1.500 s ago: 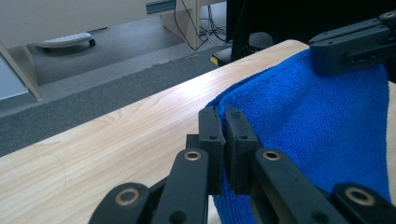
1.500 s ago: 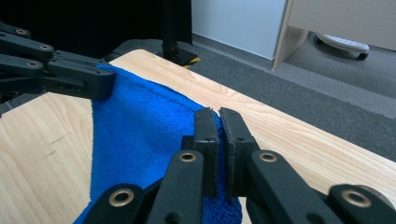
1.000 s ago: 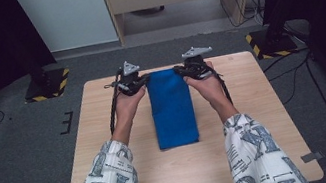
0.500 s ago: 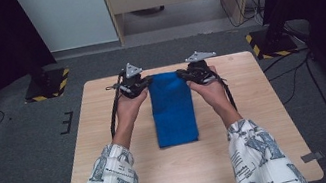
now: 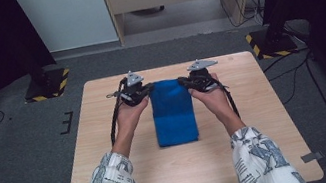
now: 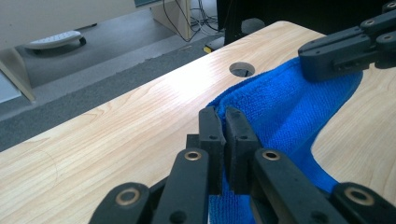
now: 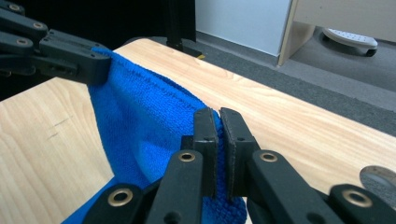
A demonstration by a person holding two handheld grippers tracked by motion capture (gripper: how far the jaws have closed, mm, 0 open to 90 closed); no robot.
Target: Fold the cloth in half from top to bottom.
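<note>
one blue cloth [image 5: 173,111], two grippers, one table [image 5: 106,127]

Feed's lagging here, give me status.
Left gripper, right gripper shut on blue towel's far corners. Towel folded on table. Nothing in the way.

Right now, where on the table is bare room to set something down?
Bare wood lies left of the left gripper, right of the right gripper, and along the near table edge below the cloth. The middle is crowded: both grippers hold the cloth's far corners.
</note>
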